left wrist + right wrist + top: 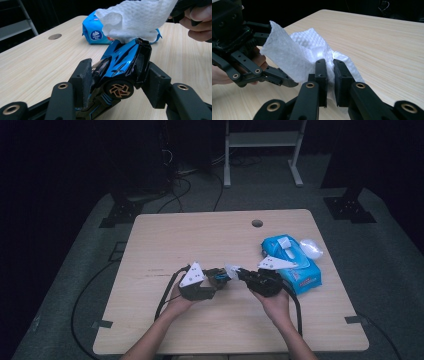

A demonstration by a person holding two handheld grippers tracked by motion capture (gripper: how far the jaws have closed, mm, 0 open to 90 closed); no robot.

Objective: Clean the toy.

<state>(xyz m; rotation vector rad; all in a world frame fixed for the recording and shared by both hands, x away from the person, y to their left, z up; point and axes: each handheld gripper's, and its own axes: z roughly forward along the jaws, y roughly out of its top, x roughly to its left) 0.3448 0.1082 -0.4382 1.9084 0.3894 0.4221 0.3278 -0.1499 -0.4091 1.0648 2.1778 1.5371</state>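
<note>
— What's nearest you right now?

— My two hands, low on the table at about six o'clock in the high view. My left claw and right claw point at each other there, tips nearly meeting.

— What has the left one got?

— In the left gripper view the left claw is clamped on a toy car, glossy blue and black, one jaw on each flank. A wheel with a gold hub faces the camera and the car is lifted off the wood, nose tilted up toward twelve o'clock.

— And the right?

— In the right gripper view the right claw has its jaws pressed together on a white wet wipe. The sheet fans out toward ten o'clock, reaching the left claw.

— Do wipe and car meet?

— Yes. In the left gripper view the wet wipe drapes onto the car's upper end, touching it.

— Anything farther off?

— A blue wipes pack lies beyond my right hand, around two o'clock of the claws, a crumpled clear wrapper just beside its far corner. Past those, a round grommet hole sits near the table's far edge.
</note>
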